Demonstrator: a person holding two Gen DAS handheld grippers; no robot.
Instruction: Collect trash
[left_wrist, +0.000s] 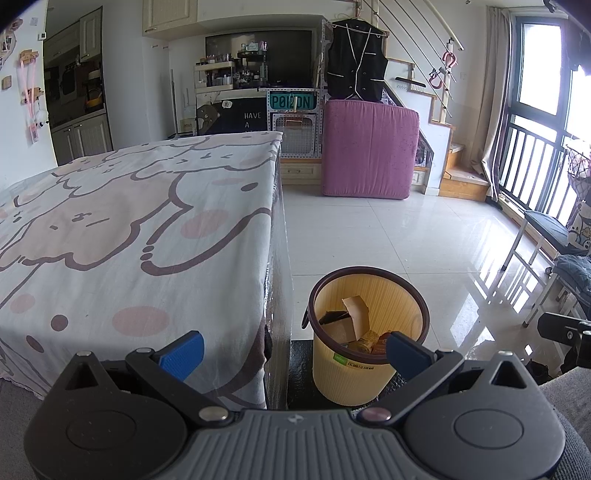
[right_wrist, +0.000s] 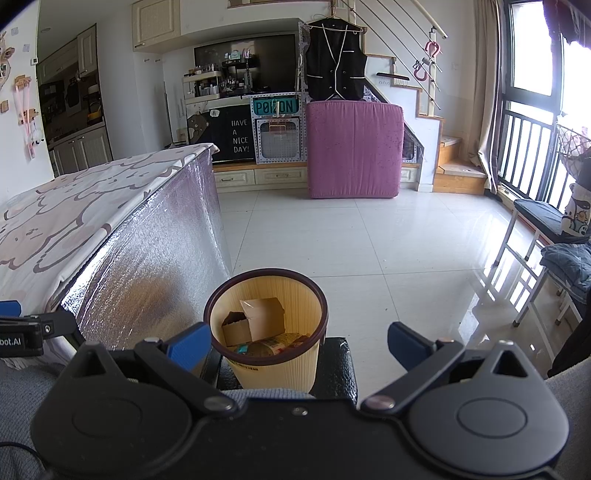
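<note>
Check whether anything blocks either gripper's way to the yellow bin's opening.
Nothing visible does. The ribbed yellow plastic bin with a dark brown rim stands open, no lid, cardboard scraps low inside. The right gripper and left gripper are both open and empty, with only air before the rim.

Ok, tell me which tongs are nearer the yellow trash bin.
Right, narrowly. The right tongs face the bin almost head-on; the left tongs sit off to its left, by the bed edge.

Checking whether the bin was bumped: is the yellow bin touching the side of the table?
Apart. In the right wrist view, floor shows between the yellow bin and the table's foil-covered side.
</note>
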